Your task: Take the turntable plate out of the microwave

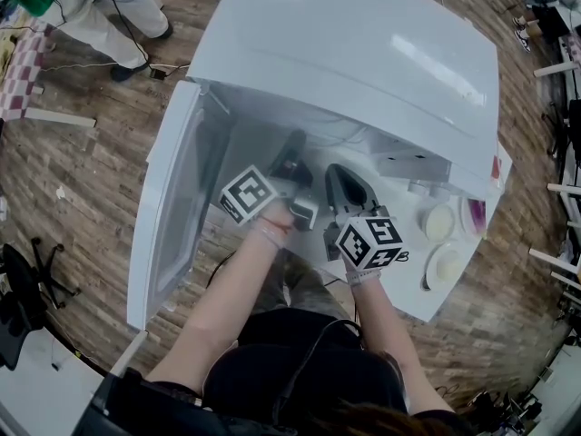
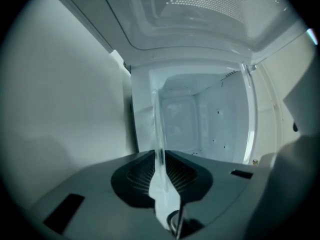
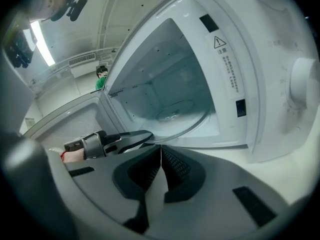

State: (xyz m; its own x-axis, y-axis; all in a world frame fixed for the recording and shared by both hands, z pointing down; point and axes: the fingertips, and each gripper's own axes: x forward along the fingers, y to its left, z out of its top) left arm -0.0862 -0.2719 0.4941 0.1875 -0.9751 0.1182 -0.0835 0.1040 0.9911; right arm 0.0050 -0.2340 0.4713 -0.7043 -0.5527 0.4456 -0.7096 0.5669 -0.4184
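The white microwave point(image 1: 363, 53) stands with its door point(image 1: 172, 198) swung open to the left. The clear glass turntable plate point(image 3: 175, 115) lies on the cavity floor. My left gripper point(image 1: 293, 148) reaches into the cavity mouth. In the left gripper view the plate's rim point(image 2: 159, 124) runs edge-on between the pads, and the left gripper point(image 2: 161, 156) is shut on it. In the right gripper view the left gripper point(image 3: 131, 138) sits at the plate's near left rim. My right gripper point(image 1: 338, 171) hovers just outside the opening, and the right gripper point(image 3: 161, 149) is shut with nothing in it.
The control panel with two round knobs point(image 1: 440, 222) is at the right of the opening; one knob point(image 3: 305, 89) shows in the right gripper view. The open door bounds the left side. A person point(image 1: 118, 7) stands on the wood floor at the far left.
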